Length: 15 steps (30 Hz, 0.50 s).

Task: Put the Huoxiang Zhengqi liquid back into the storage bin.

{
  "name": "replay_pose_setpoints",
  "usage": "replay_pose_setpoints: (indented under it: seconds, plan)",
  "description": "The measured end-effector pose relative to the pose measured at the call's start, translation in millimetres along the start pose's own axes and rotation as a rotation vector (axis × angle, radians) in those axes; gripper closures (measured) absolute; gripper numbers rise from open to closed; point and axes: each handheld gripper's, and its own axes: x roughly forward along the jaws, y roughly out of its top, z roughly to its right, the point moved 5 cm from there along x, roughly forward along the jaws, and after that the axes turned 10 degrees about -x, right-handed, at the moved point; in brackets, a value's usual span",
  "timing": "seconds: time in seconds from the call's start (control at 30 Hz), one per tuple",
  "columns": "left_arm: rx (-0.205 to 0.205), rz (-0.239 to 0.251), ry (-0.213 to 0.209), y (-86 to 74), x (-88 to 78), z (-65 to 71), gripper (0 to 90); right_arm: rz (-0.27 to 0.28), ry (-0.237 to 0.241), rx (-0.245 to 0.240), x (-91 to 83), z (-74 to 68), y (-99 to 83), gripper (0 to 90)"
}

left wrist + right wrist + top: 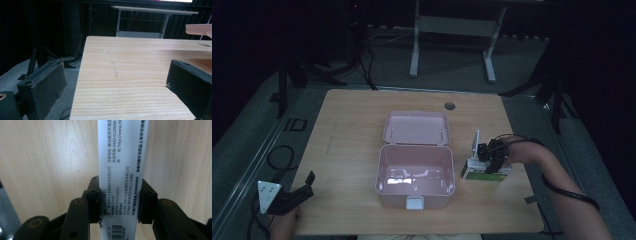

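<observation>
While the right gripper [120, 202] clamps a printed medicine carton [122, 170] near the table's [347, 135] right edge, the left gripper [115, 85] rests wide apart at the front-left corner. Between them, a pink lunchbox [415, 170] sits open.

- A light wooden table [347, 115] with rounded corners is seen across the middle of the high view, a round cable hole [449, 106] set near its far edge.
- Grey carpeted floor [452, 60] is shown around it.
- A white-legged desk frame [452, 30] is placed at the upper centre.
- Black stands [287, 80] and cables [362, 55] are seen at the upper left.
- The surroundings are left in deep darkness; the tabletop alone is lit.
</observation>
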Motion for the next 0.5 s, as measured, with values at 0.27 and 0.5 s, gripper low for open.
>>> replay_pose_setpoints:
  seconds: [0.27,0.5]
  plan:
    - [0.000,0.000,0.001,0.0,0.0,0.0,2.6,-0.010,0.034,0.037,-14.8,-6.9,-0.5,61.9]
    - [-0.001,0.000,0.003,0.0,0.1,-0.1,2.6,-0.027,0.044,0.050,-31.5,-16.9,3.6,61.9]
